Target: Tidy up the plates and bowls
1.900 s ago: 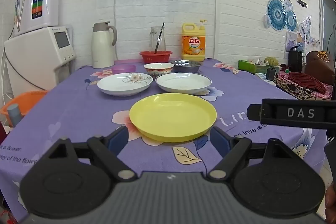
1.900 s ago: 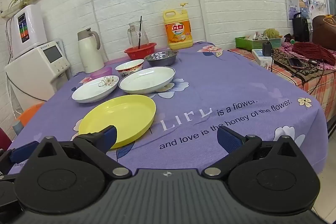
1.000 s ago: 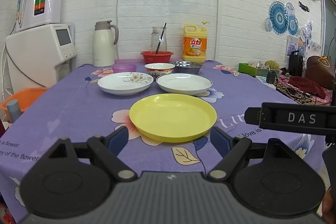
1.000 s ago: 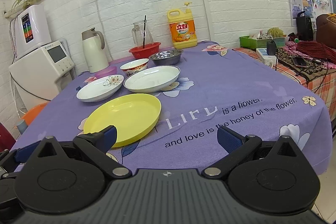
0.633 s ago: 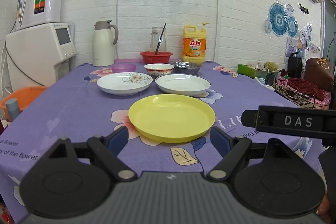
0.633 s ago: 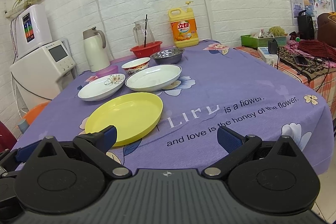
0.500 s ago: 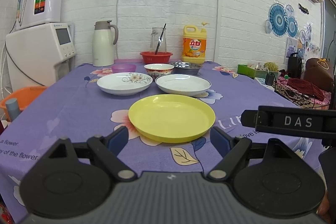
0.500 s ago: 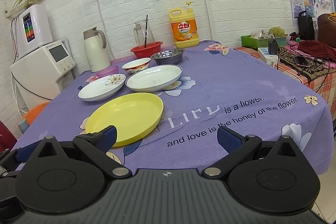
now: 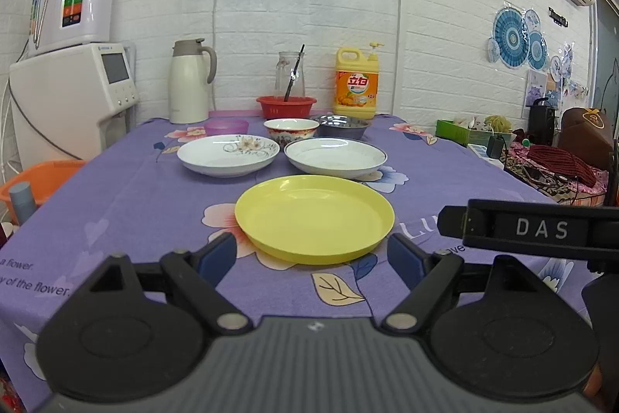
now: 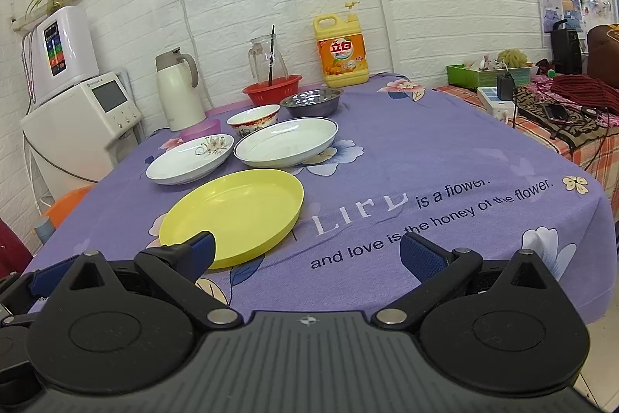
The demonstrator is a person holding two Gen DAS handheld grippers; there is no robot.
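A yellow plate [image 9: 314,219] lies on the purple tablecloth, just beyond my open, empty left gripper [image 9: 314,257]. Behind it sit a white floral plate [image 9: 228,155] on the left and a white blue-rimmed plate [image 9: 335,156] on the right. Further back stand a red-patterned bowl [image 9: 291,129], a steel bowl [image 9: 341,125] and a small purple bowl [image 9: 226,126]. My right gripper [image 10: 307,252] is open and empty; the yellow plate [image 10: 236,213] lies ahead to its left. The right gripper's body [image 9: 541,229] shows at the right of the left wrist view.
A red basket [image 9: 286,106] with a glass jug, a white thermos [image 9: 188,82] and a yellow detergent bottle [image 9: 356,84] line the wall. A water dispenser [image 9: 69,95] stands left of the table. A cluttered side table [image 10: 561,111] stands to the right.
Both grippers have drifted slightly; the view of the table shifted a little. The plates and bowls have not moved.
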